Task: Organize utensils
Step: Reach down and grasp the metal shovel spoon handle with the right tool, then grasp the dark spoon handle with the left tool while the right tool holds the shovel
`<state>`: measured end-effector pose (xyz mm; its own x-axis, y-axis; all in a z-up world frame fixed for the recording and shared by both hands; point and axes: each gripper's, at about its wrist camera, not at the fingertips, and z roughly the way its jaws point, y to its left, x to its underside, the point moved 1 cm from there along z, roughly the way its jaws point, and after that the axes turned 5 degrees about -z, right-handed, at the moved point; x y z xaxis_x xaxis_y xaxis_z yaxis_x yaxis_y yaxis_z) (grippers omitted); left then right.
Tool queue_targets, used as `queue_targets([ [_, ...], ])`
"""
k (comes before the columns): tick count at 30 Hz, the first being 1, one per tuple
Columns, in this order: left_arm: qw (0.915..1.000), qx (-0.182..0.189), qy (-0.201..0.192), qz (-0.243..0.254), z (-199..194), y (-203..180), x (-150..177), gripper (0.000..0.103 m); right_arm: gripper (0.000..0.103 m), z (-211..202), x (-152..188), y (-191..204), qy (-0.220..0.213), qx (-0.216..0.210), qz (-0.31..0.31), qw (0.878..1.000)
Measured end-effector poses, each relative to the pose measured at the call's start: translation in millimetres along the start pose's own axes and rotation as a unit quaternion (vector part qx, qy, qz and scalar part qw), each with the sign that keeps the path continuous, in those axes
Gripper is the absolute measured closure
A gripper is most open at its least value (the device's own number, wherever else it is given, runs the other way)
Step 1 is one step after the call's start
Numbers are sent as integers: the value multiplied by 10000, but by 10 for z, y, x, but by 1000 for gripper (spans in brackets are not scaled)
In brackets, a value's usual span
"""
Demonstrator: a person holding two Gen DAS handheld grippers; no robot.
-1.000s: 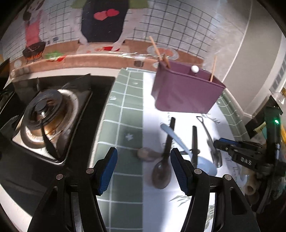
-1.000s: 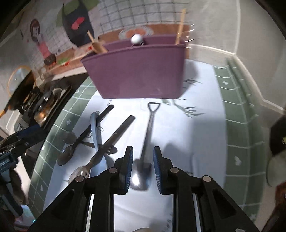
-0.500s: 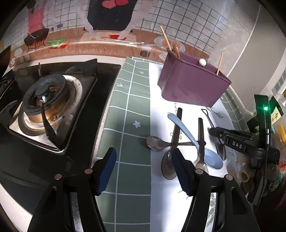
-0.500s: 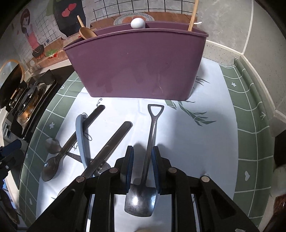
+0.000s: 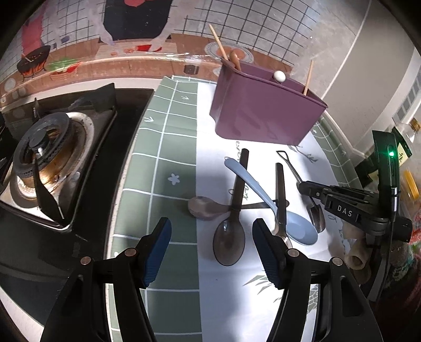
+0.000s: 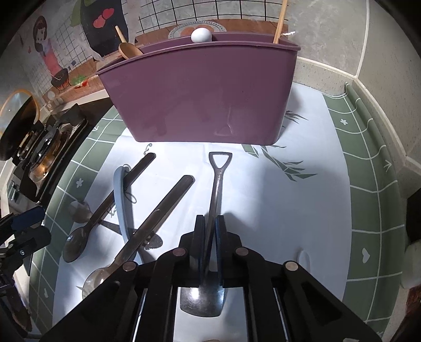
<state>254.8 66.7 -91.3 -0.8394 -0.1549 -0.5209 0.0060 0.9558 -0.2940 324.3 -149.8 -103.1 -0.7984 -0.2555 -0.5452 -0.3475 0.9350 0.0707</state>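
Meanwhile, on a kitchen bench [image 6: 368,168] covered by a green-and-white mat, the right tongs [image 6: 209,236] are pinching the thin handle of a shovel-shaped metal spoon [image 6: 217,181], their blue pads closed narrowly against its sides while its bowl is lying beneath them. Beyond the spoon's looped handle end, a purple utensil caddy [image 6: 200,92] is standing upright, with a wooden spoon [image 6: 126,47], a white-knobbed utensil [image 6: 201,34] and a wooden stick [image 6: 280,18] poking above its rim. Left of the gripped spoon, a steel spoon with a dark handle [image 6: 155,218], a pale blue plastic spoon [image 5: 265,200] and a dark translucent spoon [image 5: 232,221] are lying crossed over one another, with another steel spoon [image 5: 208,209] lying across under them. The left tongs [image 5: 211,250] are hovering wide and holding nothing, just short of that pile, beside a gas stove burner [image 5: 44,147].
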Motion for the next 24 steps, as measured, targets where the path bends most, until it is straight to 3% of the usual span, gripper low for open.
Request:
queue_targets([
  [12, 9990, 59, 193, 388, 68, -139, 37, 40, 98, -325, 453, -435, -33, 91, 949, 9954],
  [18, 9941, 513, 471, 835, 199, -530, -51, 67, 98, -455, 669, -435, -33, 147, 981, 9951],
  [22, 9888, 425, 624, 1290, 383, -855, -148, 68, 98, -499, 762, -400, -54, 160, 922, 9956],
  [24, 9857, 279, 757, 1478, 509, -985, -177, 77, 97, -512, 784, -397, -58, 135, 944, 9954],
])
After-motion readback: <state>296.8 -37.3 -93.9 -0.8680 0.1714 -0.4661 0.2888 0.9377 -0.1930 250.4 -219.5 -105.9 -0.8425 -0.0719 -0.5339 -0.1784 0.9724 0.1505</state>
